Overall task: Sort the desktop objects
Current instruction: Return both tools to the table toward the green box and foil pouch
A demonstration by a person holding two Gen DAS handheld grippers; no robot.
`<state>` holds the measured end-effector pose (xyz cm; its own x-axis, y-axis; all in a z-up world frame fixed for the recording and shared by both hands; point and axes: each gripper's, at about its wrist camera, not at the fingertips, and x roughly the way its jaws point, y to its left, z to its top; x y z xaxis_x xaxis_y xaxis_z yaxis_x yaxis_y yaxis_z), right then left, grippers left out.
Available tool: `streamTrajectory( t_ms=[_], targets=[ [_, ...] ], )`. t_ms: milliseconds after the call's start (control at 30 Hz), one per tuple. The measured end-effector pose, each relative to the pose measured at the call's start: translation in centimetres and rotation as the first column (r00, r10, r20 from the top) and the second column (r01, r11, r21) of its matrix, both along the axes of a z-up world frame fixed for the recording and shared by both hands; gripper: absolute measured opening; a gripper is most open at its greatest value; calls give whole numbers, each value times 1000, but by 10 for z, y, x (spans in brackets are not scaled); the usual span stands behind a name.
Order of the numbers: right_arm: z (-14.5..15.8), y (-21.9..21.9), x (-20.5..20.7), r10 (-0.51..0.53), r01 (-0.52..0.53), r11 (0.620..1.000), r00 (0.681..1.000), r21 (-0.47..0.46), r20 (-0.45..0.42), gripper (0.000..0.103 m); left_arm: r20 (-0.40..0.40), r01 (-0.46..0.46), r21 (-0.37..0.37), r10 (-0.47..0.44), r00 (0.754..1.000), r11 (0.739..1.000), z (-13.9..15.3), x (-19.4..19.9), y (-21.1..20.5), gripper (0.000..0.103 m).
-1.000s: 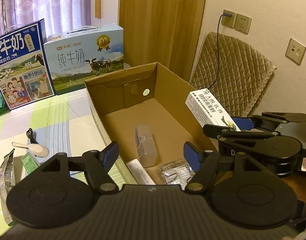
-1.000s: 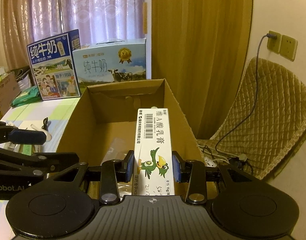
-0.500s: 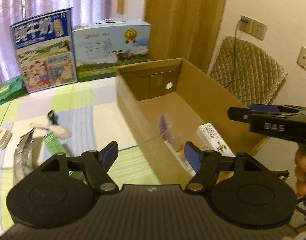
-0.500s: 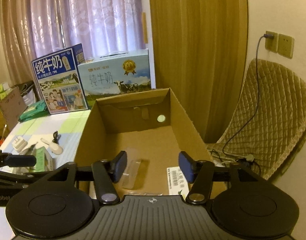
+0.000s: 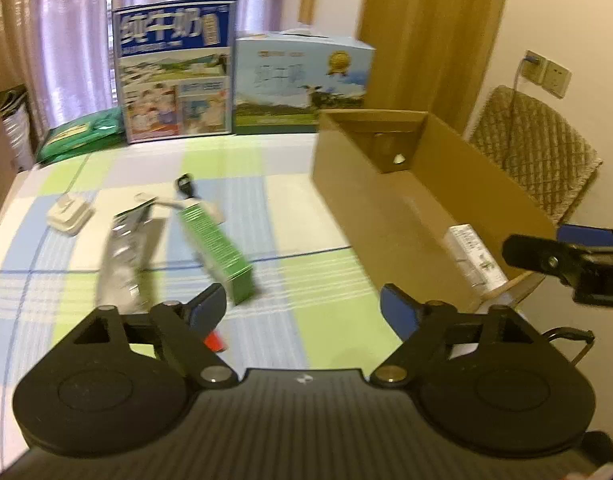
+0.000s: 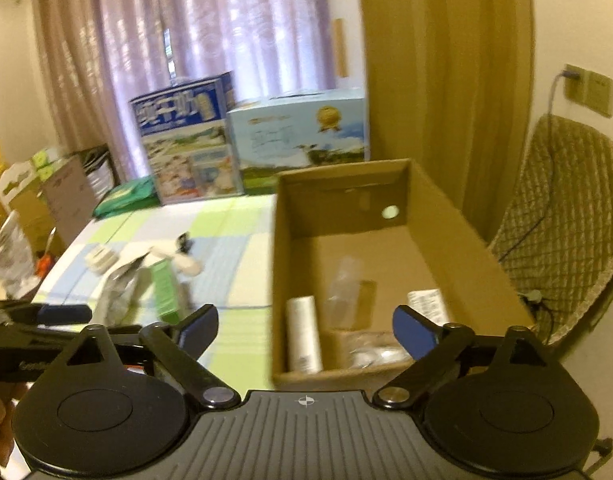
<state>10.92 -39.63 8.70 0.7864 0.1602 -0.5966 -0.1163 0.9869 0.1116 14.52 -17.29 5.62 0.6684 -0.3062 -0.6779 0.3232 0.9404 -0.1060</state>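
Gripper states are plain in both wrist views: the left gripper [image 5: 302, 306] is spread wide with nothing between its blue pads, and the right gripper [image 6: 305, 326] is likewise wide apart and empty.

By size, the cardboard box [image 6: 478, 264] comes first; it stands on the right part of the surface [image 5: 306, 216], covered in a green, blue and white check cloth, and is seen directly ahead of the right gripper. A white tube [image 6: 304, 334], a clear plastic packet [image 6: 346, 292], a crumpled clear wrapper [image 6: 372, 354] and a white printed carton [image 5: 472, 256] are already held inside it.

Still unsorted on the cloth, left of the box, are a silver foil pouch [image 5: 124, 260], a green carton [image 5: 216, 250], a white adapter [image 5: 70, 216], a white spoon [image 6: 182, 260] and a small black cable [image 5: 184, 184].

The coming move is judged to turn on the green carton. It lies just ahead and slightly left of the left gripper, its long axis running away from the gripper and leaning left, its near end just beyond the left pad. The left gripper is clearly the nearer one; a small shift left and a turn across the carton's narrow width would likely be needed. Both views are blurred, so fine detail is uncertain.
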Motion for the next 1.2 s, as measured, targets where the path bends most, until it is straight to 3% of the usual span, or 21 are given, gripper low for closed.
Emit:
streamTrajectory(
  t_ms=[167,500,1200],
  targets=[
    [-3,36,-14,56,-56,998,998,-24,-6,101,-13,-49,-2,49,999,999,-5,-16,34,91],
    [-22,85,-25,127,-130,990,990,-45,-67,101,-39,-125,18,125,991,992,-19,-33,89,100],
    [-51,104,-31,152,-162,986,976,-51,-153,101,-88,-185,38,188,978,982,-43,-39,135,101]
  ],
)
